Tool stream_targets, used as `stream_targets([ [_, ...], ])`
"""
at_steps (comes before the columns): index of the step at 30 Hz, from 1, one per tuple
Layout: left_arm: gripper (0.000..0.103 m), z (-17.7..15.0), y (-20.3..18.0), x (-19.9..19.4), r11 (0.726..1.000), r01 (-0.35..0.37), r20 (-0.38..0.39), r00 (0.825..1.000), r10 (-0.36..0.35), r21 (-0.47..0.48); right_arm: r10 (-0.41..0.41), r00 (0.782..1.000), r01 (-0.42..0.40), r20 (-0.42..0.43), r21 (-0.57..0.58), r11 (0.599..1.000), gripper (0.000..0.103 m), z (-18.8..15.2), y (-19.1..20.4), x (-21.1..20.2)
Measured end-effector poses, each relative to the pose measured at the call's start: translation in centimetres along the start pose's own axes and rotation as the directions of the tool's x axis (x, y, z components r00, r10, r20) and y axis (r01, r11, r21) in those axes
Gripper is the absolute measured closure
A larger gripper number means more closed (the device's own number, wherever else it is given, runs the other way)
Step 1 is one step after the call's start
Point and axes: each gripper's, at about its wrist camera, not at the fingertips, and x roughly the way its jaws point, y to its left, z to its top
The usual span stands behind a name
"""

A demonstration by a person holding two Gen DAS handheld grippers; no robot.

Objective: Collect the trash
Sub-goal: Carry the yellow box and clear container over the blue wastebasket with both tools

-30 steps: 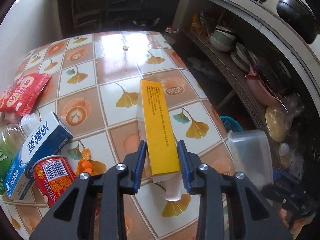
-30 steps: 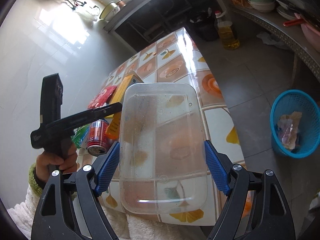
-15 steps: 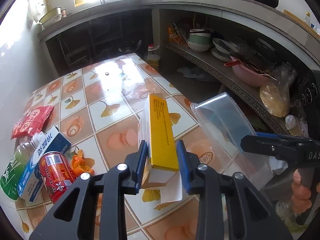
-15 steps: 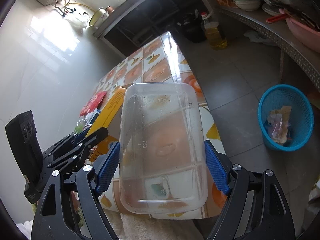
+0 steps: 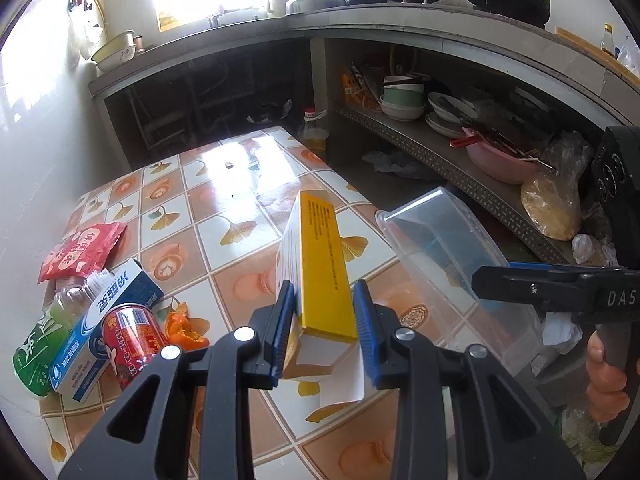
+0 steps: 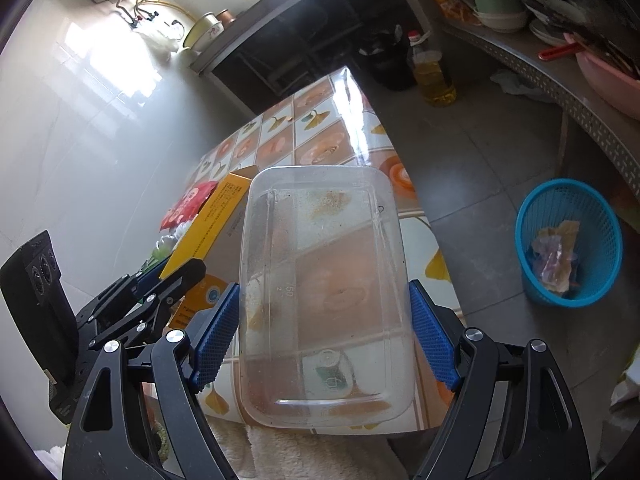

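The left gripper (image 5: 322,326), clenched on the long yellow cardboard box (image 5: 323,270), had lifted it off the tiled table (image 5: 224,216) toward the right edge — beside the clear plastic tub (image 6: 324,288) grasped in the right gripper (image 6: 324,334) — likely both bound for the blue mesh bin (image 6: 568,240).

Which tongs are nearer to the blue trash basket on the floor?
The right. The right tongs, holding the clear container, are on the blue basket side; the left tongs are farther, across the container.
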Motion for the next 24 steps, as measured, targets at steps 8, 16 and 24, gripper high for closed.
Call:
stream_targets([
  [8, 0.074, -0.5, 0.2, -1.1, 1.000, -0.013, 0.031, 0.999, 0.014, -0.010, -0.025, 1.000, 0.025, 0.005, -0.027, 0.999, 0.026, -0.2, 1.1, 0.0],
  [16, 0.074, -0.6, 0.6, -2.1, 1.000, -0.011, 0.057, 0.998, 0.012, -0.022, -0.058, 0.998, 0.059, 0.018, -0.047, 0.997, 0.026, -0.7, 2.2, -0.1],
  [24, 0.074, -0.7, 1.0, -2.7, 1.000, -0.007, 0.074, 0.997, 0.009, -0.028, -0.073, 0.997, 0.074, 0.020, -0.060, 0.995, 0.026, -1.0, 2.8, -0.1],
])
